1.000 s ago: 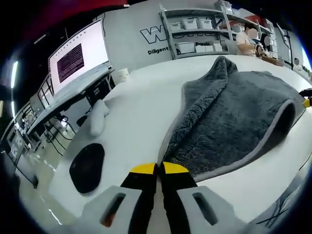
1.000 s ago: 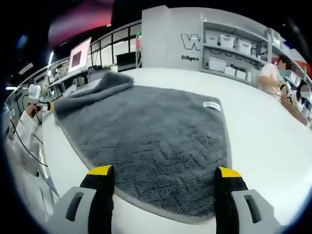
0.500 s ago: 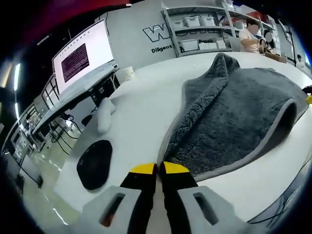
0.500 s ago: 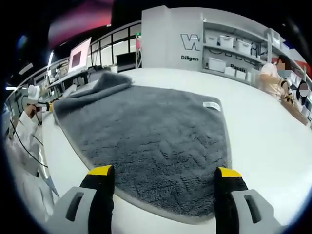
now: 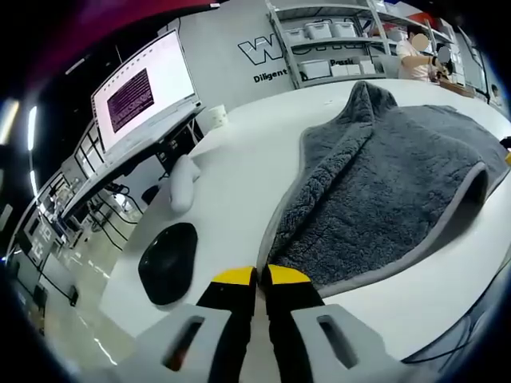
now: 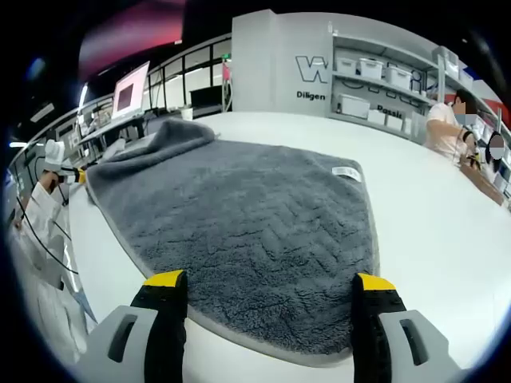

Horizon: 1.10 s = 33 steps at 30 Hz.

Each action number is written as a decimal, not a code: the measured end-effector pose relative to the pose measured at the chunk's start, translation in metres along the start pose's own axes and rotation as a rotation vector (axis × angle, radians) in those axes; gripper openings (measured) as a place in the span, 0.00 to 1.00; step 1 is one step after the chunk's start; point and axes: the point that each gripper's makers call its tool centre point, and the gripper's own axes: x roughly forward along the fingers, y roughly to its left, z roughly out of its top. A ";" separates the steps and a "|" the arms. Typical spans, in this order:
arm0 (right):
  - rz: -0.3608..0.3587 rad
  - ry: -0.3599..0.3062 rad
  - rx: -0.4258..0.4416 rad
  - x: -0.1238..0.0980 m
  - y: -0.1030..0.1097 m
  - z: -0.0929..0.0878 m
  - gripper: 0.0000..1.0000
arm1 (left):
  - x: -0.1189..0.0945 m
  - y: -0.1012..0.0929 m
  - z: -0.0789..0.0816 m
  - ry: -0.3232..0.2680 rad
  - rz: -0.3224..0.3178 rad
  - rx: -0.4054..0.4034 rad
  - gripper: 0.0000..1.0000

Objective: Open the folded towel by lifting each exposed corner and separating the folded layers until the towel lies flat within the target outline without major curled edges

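The gray towel [image 5: 383,199] lies on the white table [image 5: 231,191]. In the left gripper view one long edge of it is folded up and over, and a rumpled corner stands up at its far end. In the right gripper view the towel [image 6: 247,231] spreads wide and mostly flat, with the raised fold at its far left corner and a small white label [image 6: 346,171] sewn near its far right corner; the print on the label is too small to read.

The left gripper [image 5: 255,281] hovers just beside the towel's near edge, its yellow-tipped jaws pressed together with nothing between them. The right gripper [image 6: 271,291] has its jaws wide apart, one on either side of the towel's near hem, not touching it.

Behind the towel, shelves [image 6: 383,80] hold white bins [image 6: 369,67]; what is in them cannot be seen. The wall beside the shelves bears a large "W" and the word "Diligen", cut off by the shelves.

The left gripper view also shows a black mouse [image 5: 168,263] and a white object [image 5: 185,182] on the table left of the towel, and a lit monitor [image 5: 144,92] whose text is unreadable. The right gripper view shows a person [image 6: 447,120] seated to the right of the shelves.
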 end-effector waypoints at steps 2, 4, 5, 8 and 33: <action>0.001 -0.001 0.000 0.000 0.000 0.000 0.83 | -0.001 0.002 -0.001 0.004 0.006 0.003 0.04; 0.001 -0.002 0.000 0.000 0.000 0.000 0.83 | -0.001 0.003 -0.002 0.008 0.011 0.005 0.04; 0.001 -0.002 0.000 0.000 0.000 0.000 0.83 | -0.002 0.004 -0.002 0.009 0.014 0.005 0.04; 0.001 -0.002 0.000 0.000 0.000 0.000 0.83 | -0.002 0.007 -0.004 0.012 0.022 0.002 0.04; 0.002 0.003 -0.002 -0.001 0.000 -0.001 0.83 | -0.031 -0.013 0.048 -0.242 -0.242 -0.231 0.35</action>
